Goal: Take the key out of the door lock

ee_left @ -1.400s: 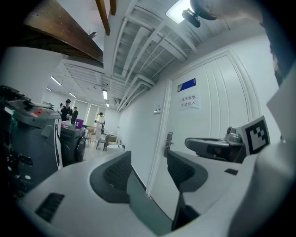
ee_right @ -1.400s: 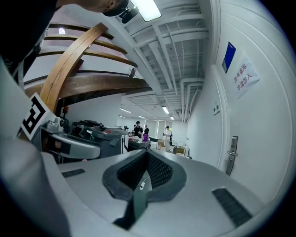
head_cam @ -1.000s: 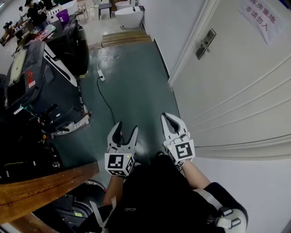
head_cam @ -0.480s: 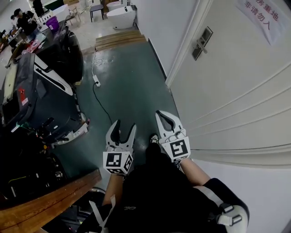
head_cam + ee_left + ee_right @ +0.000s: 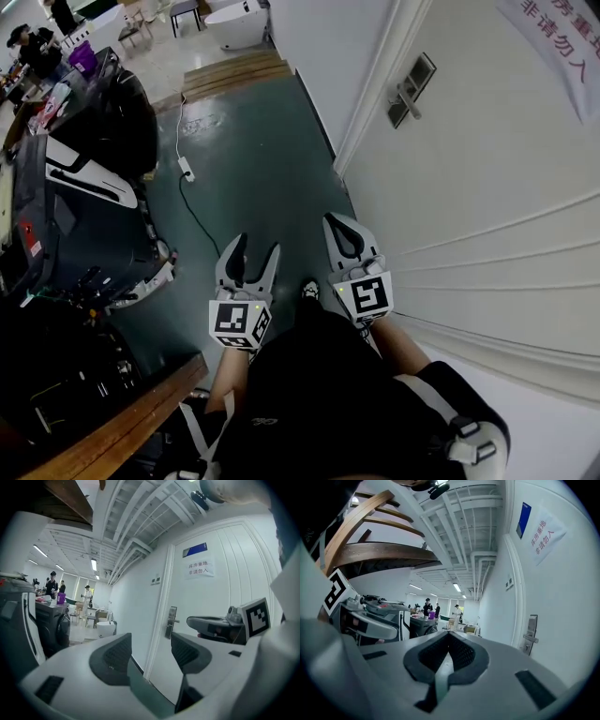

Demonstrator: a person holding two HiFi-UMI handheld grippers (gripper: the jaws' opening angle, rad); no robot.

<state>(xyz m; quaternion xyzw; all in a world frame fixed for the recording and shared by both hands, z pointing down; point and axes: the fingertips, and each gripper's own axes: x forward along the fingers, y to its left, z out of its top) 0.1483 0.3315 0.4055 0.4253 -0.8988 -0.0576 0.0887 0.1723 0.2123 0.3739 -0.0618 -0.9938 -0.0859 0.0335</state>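
Observation:
A white door [image 5: 487, 178] fills the right of the head view, with a metal lock plate and lever handle [image 5: 409, 89] near its left edge. The lock plate [image 5: 171, 622] shows ahead in the left gripper view and at the right as lock plate [image 5: 530, 641] in the right gripper view. A key is too small to make out. My left gripper [image 5: 254, 254] is open and empty, held low over the floor. My right gripper [image 5: 336, 225] is shut with nothing in it, just right of the left one. Both are well short of the lock.
A paper sign [image 5: 561, 42] hangs on the door. The dark green floor [image 5: 253, 159] carries a white power strip and black cable [image 5: 186, 169]. Dark machines [image 5: 75, 206] stand at left, a wooden beam [image 5: 122, 431] at lower left. People stand by a table [image 5: 37, 52] far back.
The view has moved forward along the door, so the lock plate sits slightly nearer. Both grippers keep the same pose and spacing, the left open, the right shut.

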